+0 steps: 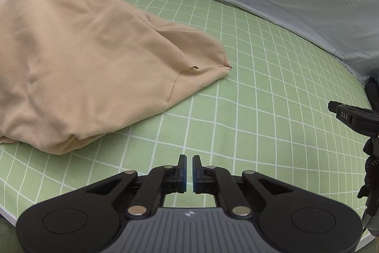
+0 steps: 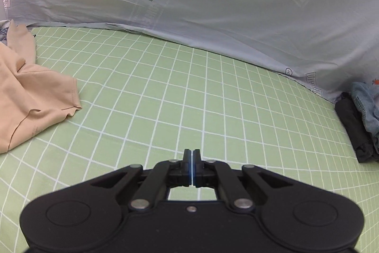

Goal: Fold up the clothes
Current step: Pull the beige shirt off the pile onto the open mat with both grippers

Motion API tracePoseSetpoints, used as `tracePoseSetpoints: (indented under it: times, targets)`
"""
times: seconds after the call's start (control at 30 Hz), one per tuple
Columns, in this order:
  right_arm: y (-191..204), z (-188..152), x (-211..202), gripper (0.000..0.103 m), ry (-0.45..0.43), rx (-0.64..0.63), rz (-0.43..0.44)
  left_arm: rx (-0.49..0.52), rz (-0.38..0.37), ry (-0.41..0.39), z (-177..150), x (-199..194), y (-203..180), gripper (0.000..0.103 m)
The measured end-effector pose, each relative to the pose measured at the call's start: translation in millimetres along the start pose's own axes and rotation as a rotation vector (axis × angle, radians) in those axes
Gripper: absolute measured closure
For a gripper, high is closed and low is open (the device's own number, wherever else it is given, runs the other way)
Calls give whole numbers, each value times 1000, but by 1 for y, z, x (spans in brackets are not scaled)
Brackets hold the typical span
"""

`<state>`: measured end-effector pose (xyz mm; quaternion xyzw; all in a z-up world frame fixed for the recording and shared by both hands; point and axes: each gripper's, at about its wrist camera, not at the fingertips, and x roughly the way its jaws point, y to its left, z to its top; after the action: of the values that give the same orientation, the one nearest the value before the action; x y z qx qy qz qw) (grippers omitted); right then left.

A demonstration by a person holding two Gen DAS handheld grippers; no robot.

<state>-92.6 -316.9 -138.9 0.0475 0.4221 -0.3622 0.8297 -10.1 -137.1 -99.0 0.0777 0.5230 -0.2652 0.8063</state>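
A beige garment [image 1: 78, 58] lies heaped on the green checked sheet [image 1: 260, 87], filling the left half of the left wrist view; its hem corner [image 1: 225, 68] points right. My left gripper [image 1: 189, 159] hovers above the sheet just in front of the garment, its fingers nearly together with a thin gap and nothing between them. In the right wrist view the same beige garment [image 2: 28, 96] sits at the far left. My right gripper [image 2: 191, 153] is shut over bare sheet [image 2: 189, 91], well to the right of the garment, holding nothing.
A pale blue cloth with carrot prints [image 2: 213, 4] rises behind the sheet. Dark clothing [image 2: 353, 132] and denim [image 2: 367, 106] are piled at the right edge. The other gripper's black body [image 1: 355, 115] shows at the right of the left wrist view.
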Motion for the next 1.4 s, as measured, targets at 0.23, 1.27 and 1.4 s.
tracePoseSetpoints:
  times: [0.23, 1.27, 1.4]
  targets:
    - [65, 16, 7, 66, -23, -109, 188, -145, 204, -125, 17, -21, 64, 60]
    - [91, 0, 53, 99, 8, -311, 226, -168, 202, 58, 19, 58, 100, 32]
    - [27, -20, 58, 99, 40, -264, 113, -85, 170, 65, 6, 63, 58, 32]
